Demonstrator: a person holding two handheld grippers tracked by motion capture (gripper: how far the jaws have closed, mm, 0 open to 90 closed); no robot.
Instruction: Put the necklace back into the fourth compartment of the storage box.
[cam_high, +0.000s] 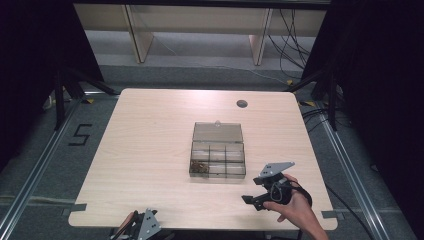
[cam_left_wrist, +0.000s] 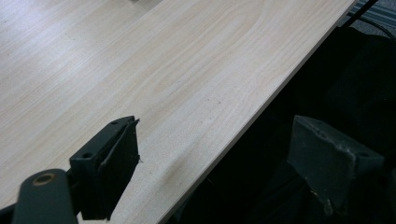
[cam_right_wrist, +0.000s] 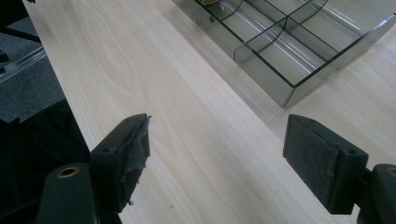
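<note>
A clear plastic compartment box (cam_high: 218, 159) lies at the table's middle with its lid (cam_high: 218, 132) folded back flat. Small brownish parts (cam_high: 199, 166) fill its front-left compartment. A hand holds my right gripper (cam_high: 250, 200) low over the table, right of and in front of the box. In the right gripper view my right gripper (cam_right_wrist: 217, 149) stands open with bare wood between the pads, and the box's corner (cam_right_wrist: 292, 88) lies ahead to the right. My left gripper (cam_high: 142, 227) sits at the table's front edge. Its jaws straddle that edge in the left gripper view, and my left gripper (cam_left_wrist: 224, 163) is open and holds nothing.
The light wooden table (cam_high: 150, 150) has a round cable hole (cam_high: 242, 103) at the back right. Grey floor with metal rails (cam_high: 35, 170) flanks both sides. Wooden frames and cables stand behind the table.
</note>
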